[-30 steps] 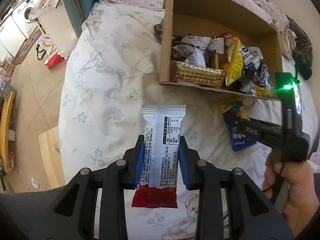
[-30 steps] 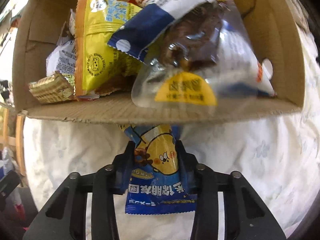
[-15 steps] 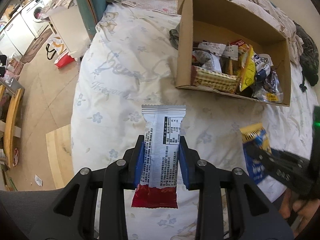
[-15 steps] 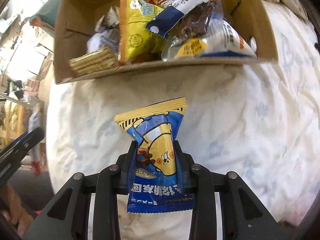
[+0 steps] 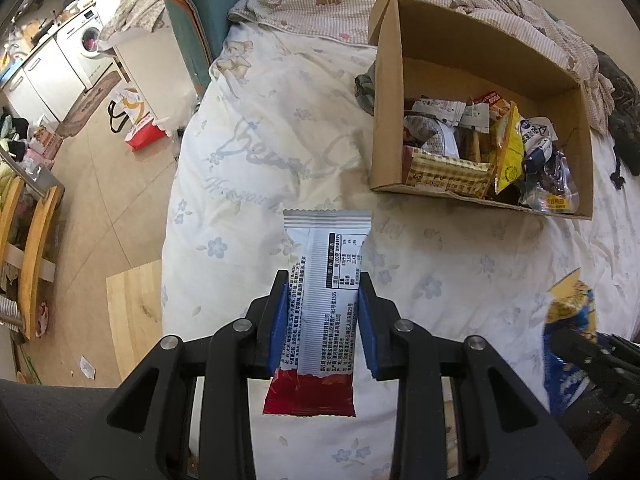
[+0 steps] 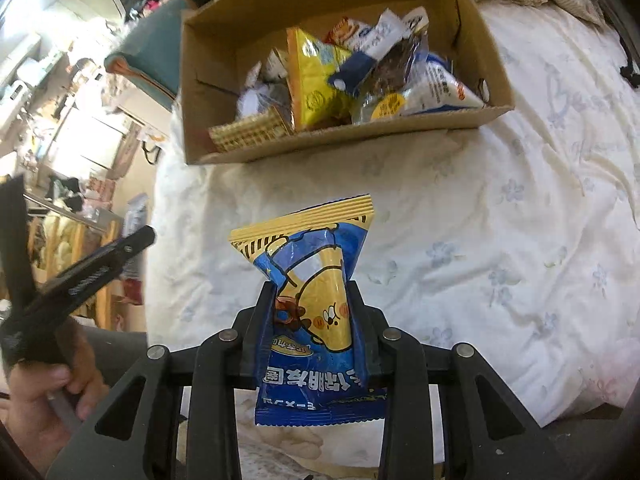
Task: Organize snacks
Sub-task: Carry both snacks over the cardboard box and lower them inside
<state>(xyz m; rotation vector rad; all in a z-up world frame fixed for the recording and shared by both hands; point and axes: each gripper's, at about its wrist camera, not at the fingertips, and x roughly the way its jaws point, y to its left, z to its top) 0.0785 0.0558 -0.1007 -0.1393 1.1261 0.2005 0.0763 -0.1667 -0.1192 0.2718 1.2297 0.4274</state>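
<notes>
My left gripper (image 5: 323, 286) is shut on a white snack bar wrapper with a red end (image 5: 320, 300), held above the bed. My right gripper (image 6: 312, 292) is shut on a blue and yellow snack bag (image 6: 310, 300); that bag also shows at the right edge of the left wrist view (image 5: 568, 340). A cardboard box (image 5: 386, 120) holding several snack packets lies on the bed ahead of both grippers, also in the right wrist view (image 6: 192, 92). Both grippers are well back from the box.
The bed has a white floral quilt (image 5: 260, 168). A dark garment (image 5: 620, 112) lies right of the box. Left of the bed are tiled floor (image 5: 100, 200), a red bag (image 5: 138, 136) and a washing machine (image 5: 94, 46). The left gripper shows in the right wrist view (image 6: 80, 276).
Both grippers have pulled back from the box with their snacks still held. The box now looks smaller and farther in both views.
</notes>
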